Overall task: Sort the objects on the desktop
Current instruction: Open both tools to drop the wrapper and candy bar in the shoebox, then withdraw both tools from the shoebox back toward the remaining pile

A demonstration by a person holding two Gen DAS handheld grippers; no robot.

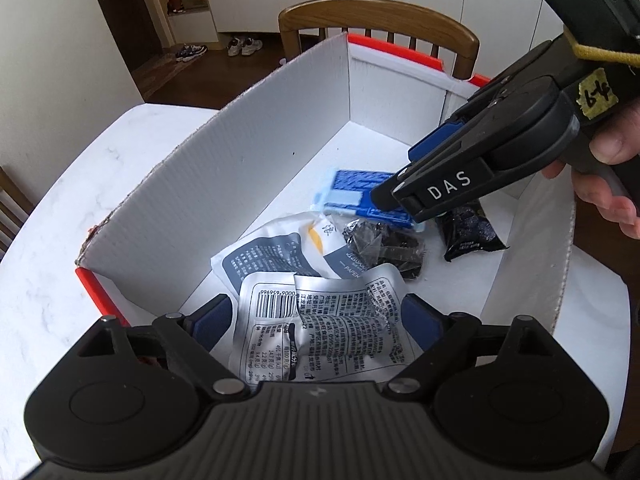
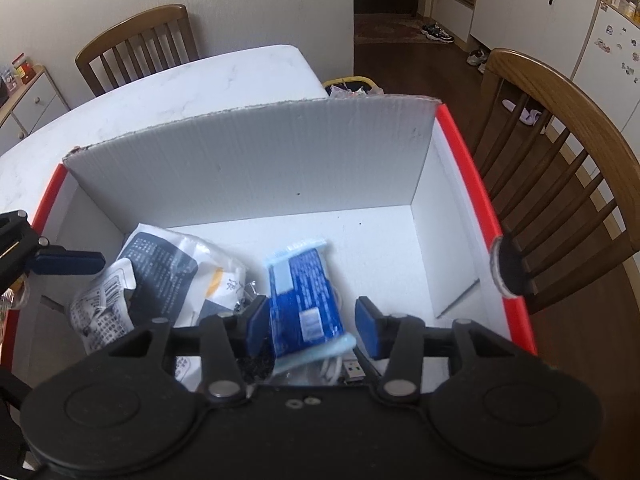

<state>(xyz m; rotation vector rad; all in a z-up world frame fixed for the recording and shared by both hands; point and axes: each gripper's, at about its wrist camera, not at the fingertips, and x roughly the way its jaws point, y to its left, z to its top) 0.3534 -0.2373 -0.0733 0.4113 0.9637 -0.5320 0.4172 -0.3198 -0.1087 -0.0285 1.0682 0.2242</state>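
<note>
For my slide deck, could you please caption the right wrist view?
Right gripper open over a blue packet inside the red-edged white box.

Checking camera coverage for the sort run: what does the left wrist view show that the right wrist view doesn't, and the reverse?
Left wrist only: the right gripper from outside, with the hand holding it, and a black snack packet by the box's wall.

Right wrist only: a USB plug and white cable under the blue pack, and a yellow-rimmed bin behind the box.

Both: the white box with red edging, the blue pack, the silver barcode pouch and the white and grey pouch.
</note>
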